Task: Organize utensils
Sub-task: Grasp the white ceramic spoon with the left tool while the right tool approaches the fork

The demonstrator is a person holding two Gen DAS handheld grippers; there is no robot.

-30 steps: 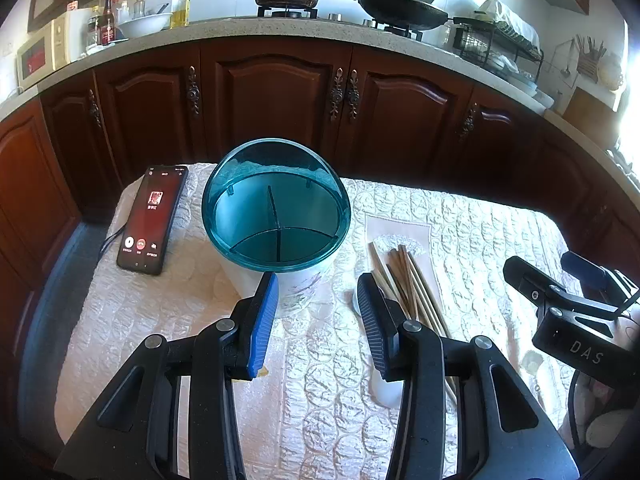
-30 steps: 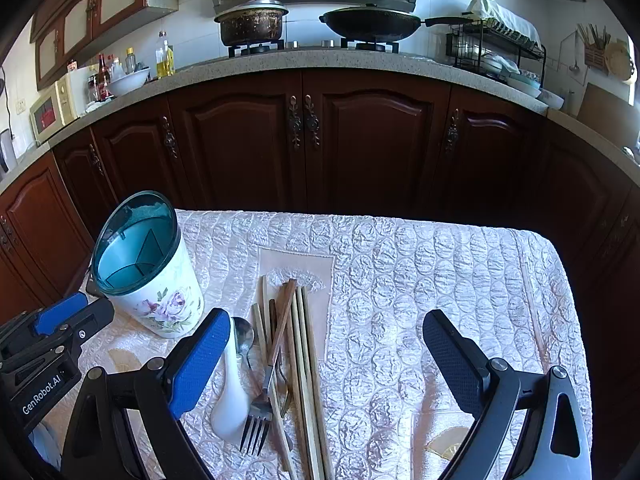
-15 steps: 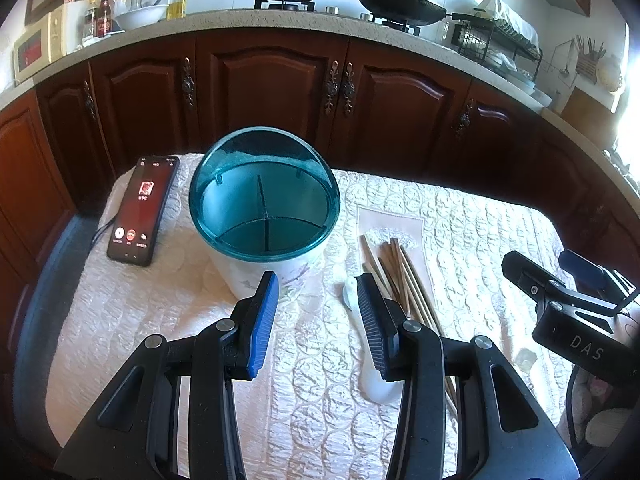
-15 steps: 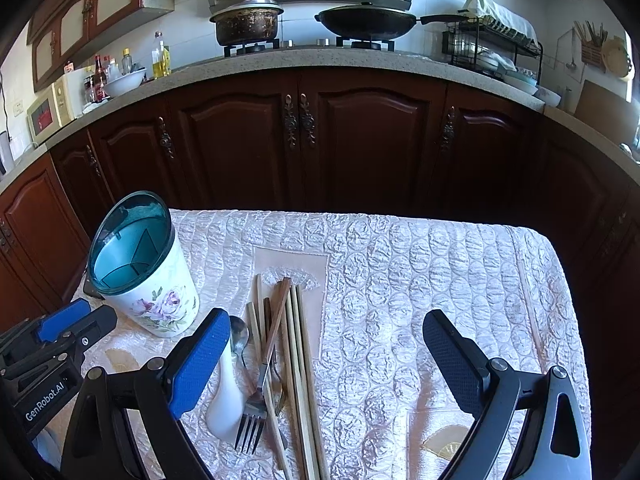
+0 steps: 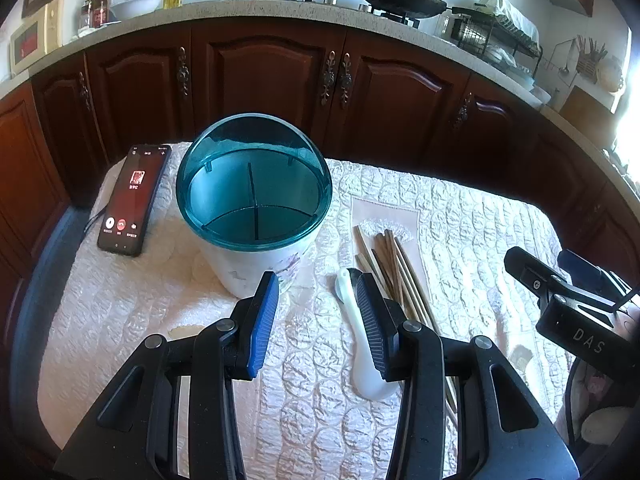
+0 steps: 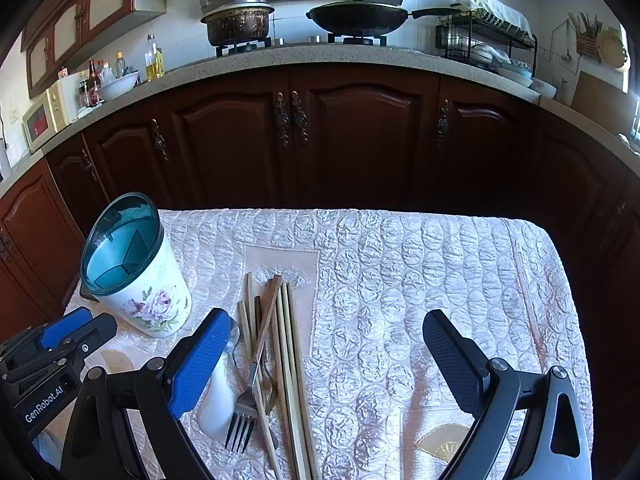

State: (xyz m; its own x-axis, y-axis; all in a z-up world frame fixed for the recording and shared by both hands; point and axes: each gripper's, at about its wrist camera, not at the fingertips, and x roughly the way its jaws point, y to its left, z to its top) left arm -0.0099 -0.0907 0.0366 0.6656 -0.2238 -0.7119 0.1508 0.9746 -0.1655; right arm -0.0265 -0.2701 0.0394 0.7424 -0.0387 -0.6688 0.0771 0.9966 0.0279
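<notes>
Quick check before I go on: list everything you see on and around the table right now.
Utensil holder: 1, white floral with teal divided rim, table's left, upright.
Chopsticks: several, wooden, bundled mid-table.
Fork: 1, metal, lying among the chopsticks.
Spoon: 1, white, left of the chopsticks.
Phone: 1, black, screen lit, left of holder.
Tablecloth: 1, white quilted.
Pot, wok: 1 each, dark, on stove behind.
Left gripper: open, empty.
Right gripper: open wide, empty.

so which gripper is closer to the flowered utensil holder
Left. The left gripper sits right in front of the utensil holder, one jaw almost at its base. The right gripper hovers over the chopsticks, further off.
</notes>
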